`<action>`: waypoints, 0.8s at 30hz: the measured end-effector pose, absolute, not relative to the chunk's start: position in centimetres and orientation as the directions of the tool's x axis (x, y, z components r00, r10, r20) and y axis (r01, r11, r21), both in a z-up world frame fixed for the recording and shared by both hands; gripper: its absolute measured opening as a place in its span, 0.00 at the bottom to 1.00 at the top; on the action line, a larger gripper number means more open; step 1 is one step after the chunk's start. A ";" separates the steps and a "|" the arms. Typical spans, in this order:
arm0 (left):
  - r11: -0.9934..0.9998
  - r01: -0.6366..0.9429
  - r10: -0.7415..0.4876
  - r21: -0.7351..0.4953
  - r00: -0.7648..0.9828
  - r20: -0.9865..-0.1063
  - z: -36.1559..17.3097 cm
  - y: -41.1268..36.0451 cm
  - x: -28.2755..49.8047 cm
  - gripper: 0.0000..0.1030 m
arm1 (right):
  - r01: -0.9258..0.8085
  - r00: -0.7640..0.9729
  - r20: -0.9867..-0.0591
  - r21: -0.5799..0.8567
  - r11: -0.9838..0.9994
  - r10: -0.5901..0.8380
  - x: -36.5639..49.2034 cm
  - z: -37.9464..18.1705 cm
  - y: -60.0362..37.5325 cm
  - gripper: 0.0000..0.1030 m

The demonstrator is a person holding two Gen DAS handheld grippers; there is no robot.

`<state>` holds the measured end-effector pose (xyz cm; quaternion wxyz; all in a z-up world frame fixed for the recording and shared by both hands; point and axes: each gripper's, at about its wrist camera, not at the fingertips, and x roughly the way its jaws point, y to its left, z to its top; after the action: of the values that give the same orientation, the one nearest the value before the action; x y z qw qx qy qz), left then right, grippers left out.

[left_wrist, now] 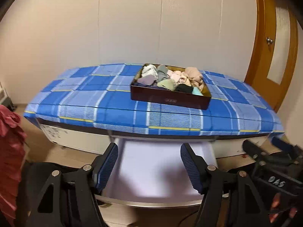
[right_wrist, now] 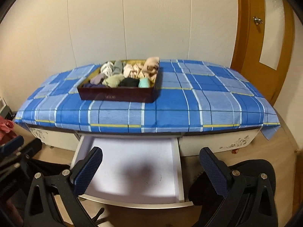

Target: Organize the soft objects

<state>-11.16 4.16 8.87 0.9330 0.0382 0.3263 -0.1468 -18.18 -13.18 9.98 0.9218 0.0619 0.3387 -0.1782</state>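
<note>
A dark brown box point(left_wrist: 170, 97) point(right_wrist: 115, 95) full of rolled socks and soft cloth pieces point(left_wrist: 170, 77) point(right_wrist: 128, 71) sits on the blue plaid cloth point(left_wrist: 94, 102) point(right_wrist: 189, 102) covering a low cabinet. Below it a white drawer point(left_wrist: 157, 176) point(right_wrist: 130, 172) is pulled out and empty. My left gripper point(left_wrist: 149, 168) is open and empty above the drawer. My right gripper point(right_wrist: 151, 170) is open and empty above the drawer too; it also shows at the right edge of the left wrist view point(left_wrist: 272, 157).
A wooden door point(left_wrist: 272, 53) point(right_wrist: 265, 37) stands at the right. A red bag point(left_wrist: 9, 151) point(right_wrist: 5, 128) lies on the floor at the left. A beige wall is behind the cabinet.
</note>
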 end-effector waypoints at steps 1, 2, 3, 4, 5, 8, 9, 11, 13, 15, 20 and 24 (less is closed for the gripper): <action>0.957 0.292 -0.233 -0.007 0.750 -0.620 8.9 4.1 -11.4 0.67 | 0.368 0.711 -0.642 -0.009 0.930 -0.288 -18.4 10.2 -13.0 1.00; 0.958 0.288 -0.224 0.003 0.752 -0.620 8.9 4.0 -11.5 0.67 | 0.369 0.713 -0.637 -0.015 0.929 -0.293 -18.5 10.4 -12.8 1.00; 0.958 0.287 -0.222 0.005 0.752 -0.621 8.9 3.9 -11.7 0.67 | 0.368 0.715 -0.634 -0.016 0.930 -0.294 -18.6 10.4 -12.6 1.00; 0.959 0.285 -0.221 0.004 0.751 -0.622 8.9 3.9 -11.7 0.67 | 0.362 0.717 -0.634 -0.016 0.932 -0.289 -18.5 10.4 -12.5 1.00; 0.959 0.285 -0.220 0.004 0.749 -0.624 8.9 3.9 -11.8 0.67 | 0.362 0.716 -0.635 -0.017 0.932 -0.289 -18.5 10.4 -12.4 1.00; 0.958 0.286 -0.219 0.004 0.743 -0.633 8.8 3.8 -11.8 0.67 | 0.364 0.708 -0.642 -0.026 0.931 -0.294 -18.3 10.2 -12.3 1.00; 0.958 0.287 -0.220 0.004 0.741 -0.634 8.7 3.8 -11.8 0.67 | 0.369 0.704 -0.644 -0.030 0.929 -0.300 -18.3 10.1 -12.3 1.00; 0.959 0.283 -0.211 0.012 0.741 -0.638 8.7 3.8 -11.8 0.67 | 0.372 0.704 -0.644 -0.025 0.928 -0.300 -18.4 10.1 -12.4 1.00; 0.959 0.285 -0.211 0.013 0.740 -0.639 8.7 3.7 -11.9 0.67 | 0.381 0.701 -0.644 -0.025 0.924 -0.306 -18.4 10.1 -12.5 1.00; 0.958 0.286 -0.214 0.009 0.737 -0.641 8.7 3.8 -11.9 0.67 | 0.381 0.699 -0.647 -0.026 0.924 -0.306 -18.4 10.1 -12.5 1.00; 0.959 0.281 -0.205 0.017 0.737 -0.644 8.6 3.7 -11.8 0.67 | 0.375 0.694 -0.654 -0.028 0.927 -0.301 -18.3 9.9 -12.4 1.00; 0.960 0.278 -0.201 0.019 0.737 -0.645 8.6 3.7 -11.8 0.67 | 0.370 0.696 -0.653 -0.029 0.928 -0.298 -18.3 9.9 -12.3 1.00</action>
<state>-11.81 3.70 8.60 0.9302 0.0570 0.3389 -0.1288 -18.25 -12.34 9.92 0.9194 0.0524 0.3447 -0.1818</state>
